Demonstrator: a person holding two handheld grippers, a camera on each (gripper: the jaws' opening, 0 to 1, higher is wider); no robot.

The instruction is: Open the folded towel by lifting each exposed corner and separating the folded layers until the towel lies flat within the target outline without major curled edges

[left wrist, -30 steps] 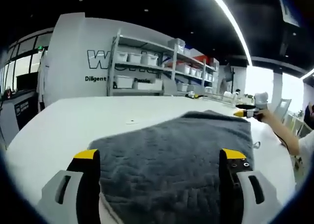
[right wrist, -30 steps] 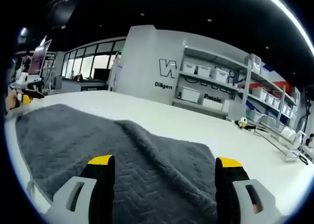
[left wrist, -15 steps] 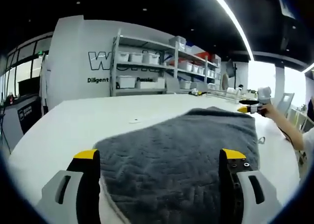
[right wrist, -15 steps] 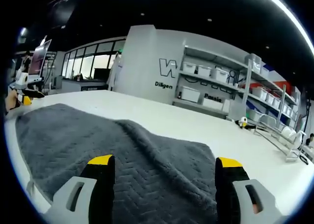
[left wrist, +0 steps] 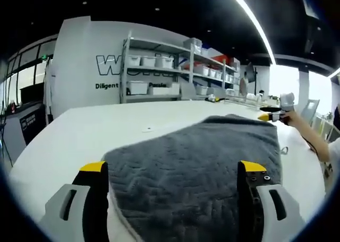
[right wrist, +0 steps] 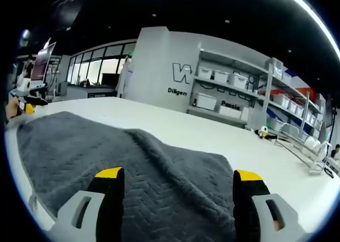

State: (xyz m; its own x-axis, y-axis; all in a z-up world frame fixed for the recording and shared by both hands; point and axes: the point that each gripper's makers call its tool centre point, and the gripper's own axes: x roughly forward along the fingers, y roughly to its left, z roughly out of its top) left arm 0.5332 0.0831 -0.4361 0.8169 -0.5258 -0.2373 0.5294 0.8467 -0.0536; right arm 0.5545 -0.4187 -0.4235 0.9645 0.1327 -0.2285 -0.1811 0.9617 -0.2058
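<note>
almost nothing has shifted over the last second: in your left gripper view the dark grey towel with its herringbone weave [left wrist: 196,167] has slid a touch lower and its near left corner now shows a pale hem, which reads as your hand drifting, not the cloth moving. your right gripper view is unchanged.

the towel lies spread on the white table [left wrist: 79,138], well short of the grey shelving rack with white bins [left wrist: 154,72] behind it. it looks mostly open, but in the right gripper view a soft ridge [right wrist: 159,149] runs across it from the middle towards the far right corner, so a layer or a rumple may remain there. no target outline can be made out.

your left gripper [left wrist: 172,173] has its jaws wide apart with towel between them, gripping nothing. your right gripper [right wrist: 178,181] is likewise spread over the towel's near edge, empty; it also shows at the towel's far corner in the left gripper view [left wrist: 271,116].

you seem to be at the flattening stage. next, i would judge, close on the near corners and draw them outward to pull the ridge flat, low enough not to curl the hem.
</note>
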